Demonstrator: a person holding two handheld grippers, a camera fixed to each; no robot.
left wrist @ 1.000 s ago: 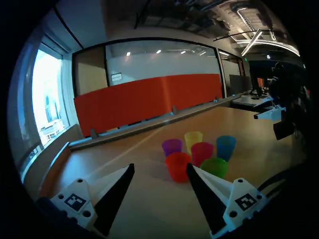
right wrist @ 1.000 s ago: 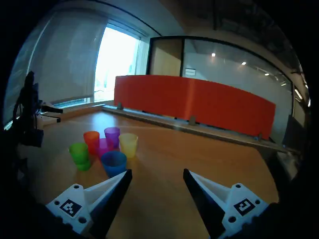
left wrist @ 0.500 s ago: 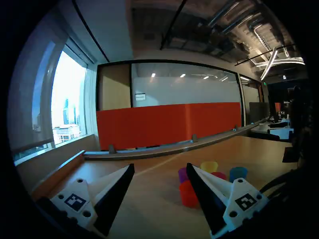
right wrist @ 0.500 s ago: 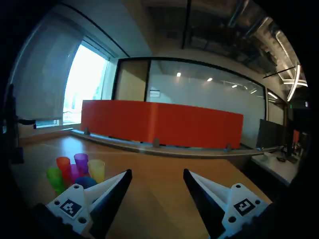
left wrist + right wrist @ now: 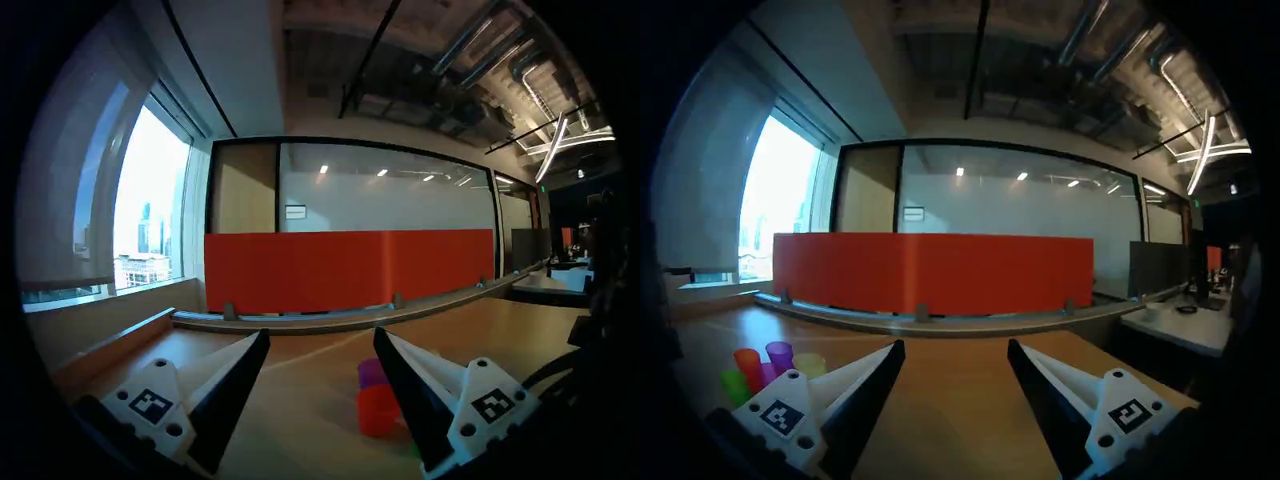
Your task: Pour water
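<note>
1. The left gripper (image 5: 320, 331) is being held with fingers spread; a red cup (image 5: 376, 410) and a purple cup (image 5: 370, 373) are being seen just beside its right finger.
2. The right gripper (image 5: 955, 342) is likewise being held spread; a yellow cup (image 5: 810, 365) and a green cup (image 5: 734, 386) are being seen on the table (image 5: 960, 416), off its left finger.

Ahead of me the cups (image 5: 376, 410) stand clustered on the table (image 5: 320, 384), well short of its far edge. A partition (image 5: 344, 268) runs along that edge; a window (image 5: 148, 240) lies beyond the left edge.
</note>
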